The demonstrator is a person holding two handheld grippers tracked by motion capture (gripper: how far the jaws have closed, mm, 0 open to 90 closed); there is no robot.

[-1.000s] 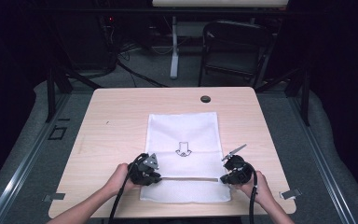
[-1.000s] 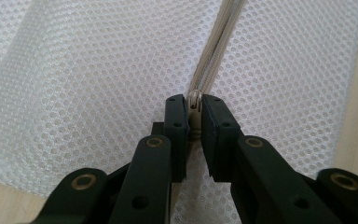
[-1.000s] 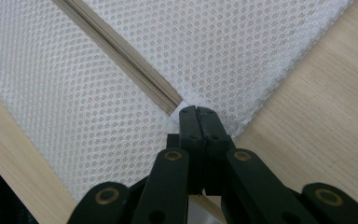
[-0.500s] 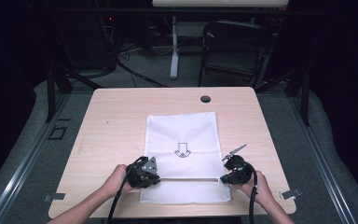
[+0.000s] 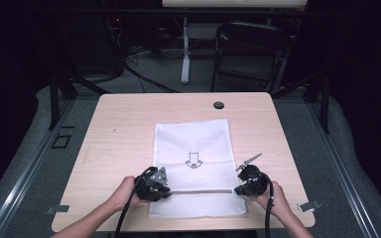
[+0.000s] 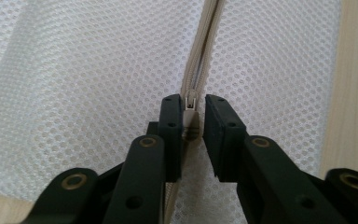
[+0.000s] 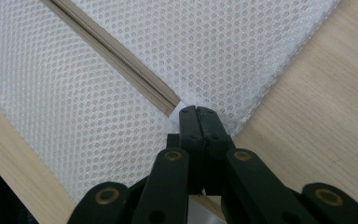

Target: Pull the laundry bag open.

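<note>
A white mesh bag (image 5: 193, 144) with a printed arrow lies flat on the wooden table (image 5: 124, 124). A zipper (image 5: 201, 191) crosses it near the front edge. My left gripper (image 5: 167, 189) is at the zipper's left end. In the left gripper view its jaws (image 6: 195, 100) have just been opening. The zipper pull (image 6: 190, 108) sits between them against one pad, with a gap to the other. My right gripper (image 5: 238, 190) is at the zipper's right end. The right gripper view has it (image 7: 196, 112) shut on the bag's edge where the zipper (image 7: 116, 60) ends.
A small black round cap (image 5: 219, 105) sits near the table's far edge. A folding chair (image 5: 250, 49) and cables stand on the floor beyond the table. Bare wood lies left and right of the bag.
</note>
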